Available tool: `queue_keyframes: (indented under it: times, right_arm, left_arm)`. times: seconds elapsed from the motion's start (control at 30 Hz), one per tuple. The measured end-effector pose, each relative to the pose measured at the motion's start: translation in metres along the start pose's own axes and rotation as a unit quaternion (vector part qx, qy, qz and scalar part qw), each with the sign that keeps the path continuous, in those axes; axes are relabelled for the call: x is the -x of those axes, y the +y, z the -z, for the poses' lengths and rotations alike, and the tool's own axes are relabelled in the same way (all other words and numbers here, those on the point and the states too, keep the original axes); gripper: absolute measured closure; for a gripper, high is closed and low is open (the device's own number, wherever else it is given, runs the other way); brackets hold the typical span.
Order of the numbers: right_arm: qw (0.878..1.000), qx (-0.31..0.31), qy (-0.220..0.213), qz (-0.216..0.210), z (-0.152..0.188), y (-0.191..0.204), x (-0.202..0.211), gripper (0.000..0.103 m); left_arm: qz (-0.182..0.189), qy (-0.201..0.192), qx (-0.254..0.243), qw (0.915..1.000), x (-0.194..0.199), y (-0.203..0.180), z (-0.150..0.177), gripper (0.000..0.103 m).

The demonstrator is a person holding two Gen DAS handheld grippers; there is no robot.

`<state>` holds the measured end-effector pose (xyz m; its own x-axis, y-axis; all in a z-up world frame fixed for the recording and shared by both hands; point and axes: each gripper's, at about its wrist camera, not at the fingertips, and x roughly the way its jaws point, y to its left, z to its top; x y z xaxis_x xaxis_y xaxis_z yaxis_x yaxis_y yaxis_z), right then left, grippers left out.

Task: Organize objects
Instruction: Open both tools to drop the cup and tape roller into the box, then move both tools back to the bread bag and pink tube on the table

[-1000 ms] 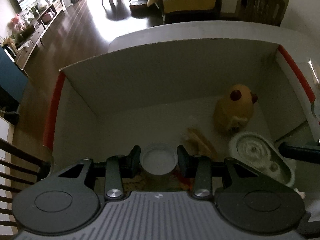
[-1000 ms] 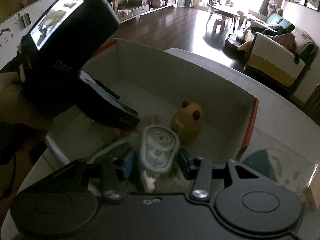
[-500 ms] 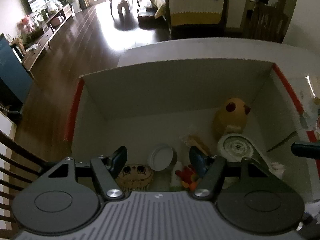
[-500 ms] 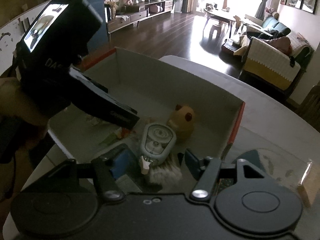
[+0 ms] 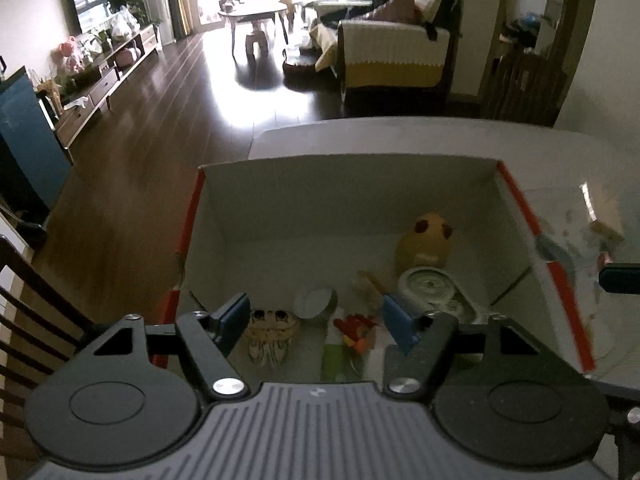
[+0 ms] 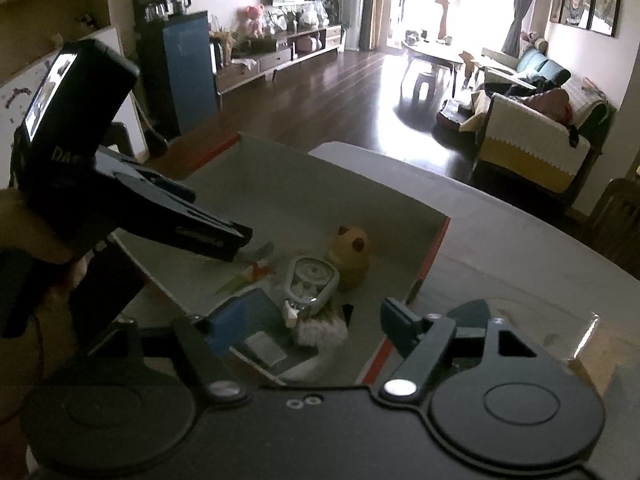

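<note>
Left wrist view: left gripper point(image 5: 316, 318) above cardboard box point(image 5: 352, 184), jaws wide, holding nothing. Inside the box: small jar point(image 5: 316, 303), yellow toy point(image 5: 424, 242), white tape dispenser point(image 5: 434, 290) just beside it.

Right wrist view: right gripper point(image 6: 316, 322) over the box's near corner, jaws wide, empty; left gripper at left.
</note>
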<state>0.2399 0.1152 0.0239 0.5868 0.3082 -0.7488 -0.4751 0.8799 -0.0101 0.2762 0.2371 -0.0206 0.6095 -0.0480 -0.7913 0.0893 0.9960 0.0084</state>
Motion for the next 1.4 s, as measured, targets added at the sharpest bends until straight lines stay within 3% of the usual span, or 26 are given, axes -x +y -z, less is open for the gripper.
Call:
queue_keyframes:
  times: [0.2,0.37,0.73,1.13,1.2,1.4]
  right_arm:
    - [1.0,0.007,-0.025,-0.009,0.01,0.0,0.034,0.02]
    - [0.999,0.007,-0.046,-0.011,0.019,-0.01,0.06,0.017]
    - [0.998,-0.008,-0.068,-0.014,0.055,-0.053,0.1,0.016]
    - [0.998,-0.036,-0.058,0.005,0.114,-0.127,0.121,0.016]
    - [0.997,-0.044,-0.054,0.014,0.125,-0.143,0.122,0.016]
    - [0.996,-0.067,-0.043,0.044,0.15,-0.198,0.12,0.016]
  left_arm:
    - [0.013,-0.025,0.009,0.9996,0.031,-0.004,0.006,0.03]
    - [0.015,-0.052,0.012,0.9984,0.058,-0.019,0.011,0.022]
    - [0.026,-0.077,0.024,0.9964,0.089,-0.076,0.028,0.018]
    - [0.058,-0.072,0.005,0.9957,0.074,-0.173,0.05,0.013]
    - [0.062,-0.071,0.002,0.9956,0.069,-0.19,0.052,0.001]
    - [0.073,-0.063,-0.011,0.9953,0.048,-0.242,0.056,0.0]
